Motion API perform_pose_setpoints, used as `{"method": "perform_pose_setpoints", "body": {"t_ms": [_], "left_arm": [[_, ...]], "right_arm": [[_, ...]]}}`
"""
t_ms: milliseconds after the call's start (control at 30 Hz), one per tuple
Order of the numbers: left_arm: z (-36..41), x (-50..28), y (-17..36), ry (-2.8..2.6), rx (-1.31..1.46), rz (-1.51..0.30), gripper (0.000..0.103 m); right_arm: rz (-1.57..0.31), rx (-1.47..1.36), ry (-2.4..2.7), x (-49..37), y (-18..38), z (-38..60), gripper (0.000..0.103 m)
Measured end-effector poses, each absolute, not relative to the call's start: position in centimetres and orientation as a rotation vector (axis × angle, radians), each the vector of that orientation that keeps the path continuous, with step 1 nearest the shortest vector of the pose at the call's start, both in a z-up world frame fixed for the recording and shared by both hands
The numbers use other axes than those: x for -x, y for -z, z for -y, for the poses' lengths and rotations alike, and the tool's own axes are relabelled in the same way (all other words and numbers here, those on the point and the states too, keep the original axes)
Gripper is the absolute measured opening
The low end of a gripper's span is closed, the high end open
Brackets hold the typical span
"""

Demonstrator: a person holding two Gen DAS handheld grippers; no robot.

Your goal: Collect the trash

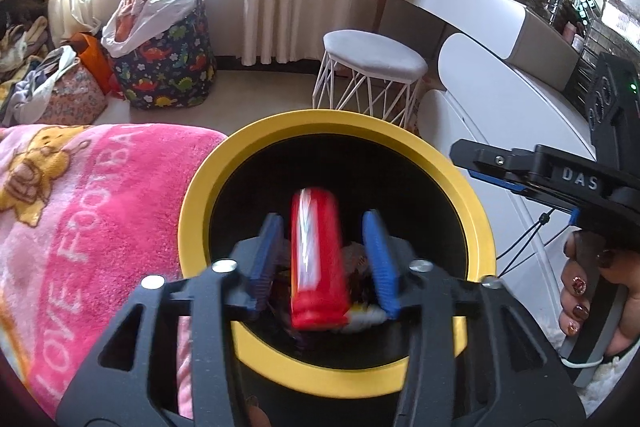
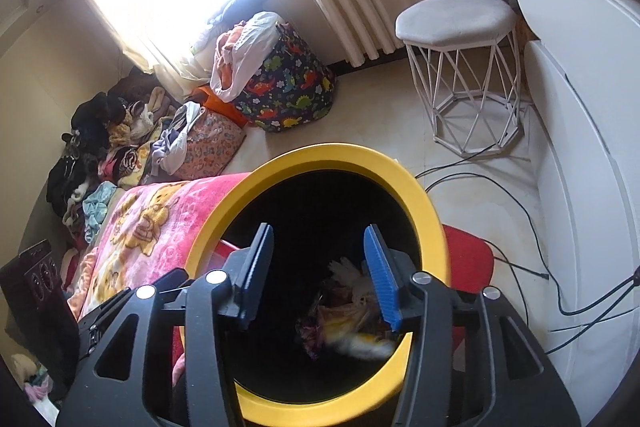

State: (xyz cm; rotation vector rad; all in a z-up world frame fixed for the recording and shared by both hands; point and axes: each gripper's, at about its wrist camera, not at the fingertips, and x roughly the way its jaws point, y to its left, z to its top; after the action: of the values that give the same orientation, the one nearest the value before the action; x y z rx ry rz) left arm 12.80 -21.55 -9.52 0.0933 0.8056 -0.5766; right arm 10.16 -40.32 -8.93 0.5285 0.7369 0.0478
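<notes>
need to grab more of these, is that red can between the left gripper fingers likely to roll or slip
Probably both. The red can is a smooth cylinder, so it would likely roll on its side. Its glossy wall looks slippery, and it sits blurred, untouched between the left gripper pads above the yellow-rimmed bin.

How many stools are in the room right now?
1: a white stool with a wire frame stands on the floor beside the white vanity, beyond the yellow-rimmed bin. Others could be out of view.

The red cylindrical can (image 1: 318, 259), motion-blurred, sits lengthwise between the left gripper's (image 1: 325, 227) parted blue pads without contact, over the round black bin with a yellow rim (image 1: 192, 203). Crumpled wrappers (image 2: 348, 323) lie at the bin bottom, below the right gripper (image 2: 320, 239).
</notes>
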Motion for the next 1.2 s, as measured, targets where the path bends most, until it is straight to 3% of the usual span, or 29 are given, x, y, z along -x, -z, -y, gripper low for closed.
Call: {"method": "perform_pose_setpoints", "body": {"t_ms": [100, 233, 467, 1200], "left_arm": [[21.2, -12.7, 9.2, 0.560, -0.088, -0.796, 0.056], [20.2, -12.5, 8.8, 0.534, -0.074, -0.781, 0.068], [17.4, -11.9, 7.6, 0.466, -0.043, -0.745, 0.091], [9.2, -7.1, 4.7, 0.303, 0.012, -0.601, 0.092]], "right_arm": [[-0.718, -0.502, -0.047, -9.7, 8.5, 40.1, 0.055], [-0.689, -0.450, -0.061, -9.2, 7.8, 39.2, 0.060], [-0.608, -0.387, -0.097, -8.1, 6.0, 37.2, 0.080], [-0.421, -0.300, -0.164, -4.4, 3.7, 30.6, 0.096]]}}
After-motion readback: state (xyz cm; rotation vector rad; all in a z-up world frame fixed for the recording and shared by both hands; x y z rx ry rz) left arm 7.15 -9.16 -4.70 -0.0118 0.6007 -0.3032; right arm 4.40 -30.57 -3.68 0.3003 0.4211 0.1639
